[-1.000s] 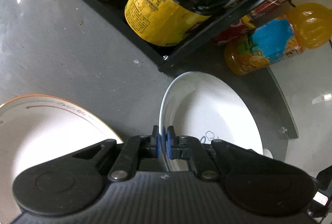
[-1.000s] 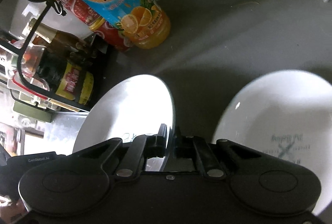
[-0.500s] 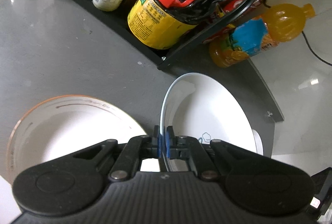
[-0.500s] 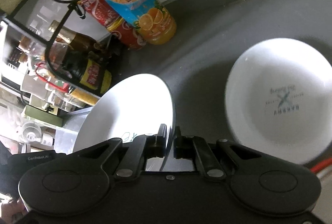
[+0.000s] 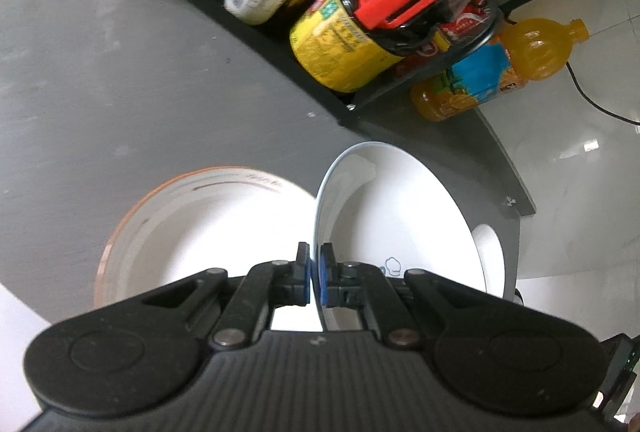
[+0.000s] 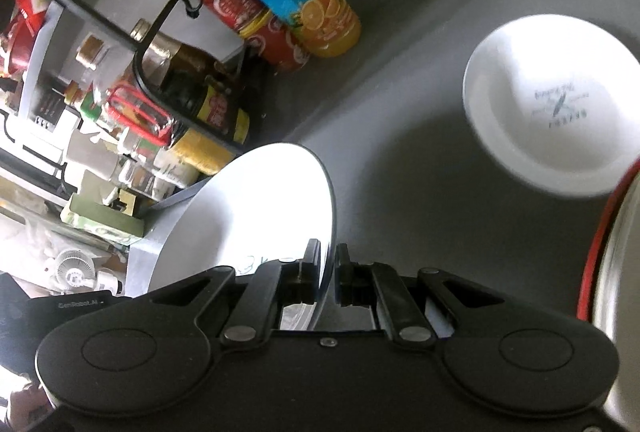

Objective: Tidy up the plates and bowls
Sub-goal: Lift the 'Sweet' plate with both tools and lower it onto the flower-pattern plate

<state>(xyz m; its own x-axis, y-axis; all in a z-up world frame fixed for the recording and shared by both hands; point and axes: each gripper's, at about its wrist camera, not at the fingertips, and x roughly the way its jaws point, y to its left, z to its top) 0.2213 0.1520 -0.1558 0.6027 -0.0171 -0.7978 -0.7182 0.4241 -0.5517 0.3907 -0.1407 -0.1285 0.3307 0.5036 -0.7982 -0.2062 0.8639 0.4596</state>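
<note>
The left hand-held gripper (image 5: 315, 276) has its two black fingers drawn nearly together, their blue pads (image 5: 325, 282) pressed against either face of a thin white rim, so the jaws stand almost closed with only that edge between them. The right hand-held gripper (image 6: 329, 274) is likewise pinched on a thin rim, its fingers (image 6: 311, 272) set a little wider apart. Both point forward and downward, held level side to side. No hand or sleeve shows in either view.

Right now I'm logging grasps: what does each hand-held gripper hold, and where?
Both pinch one round white plate by its rim: left hand-held gripper, right hand-held gripper, on opposite edges.
</note>
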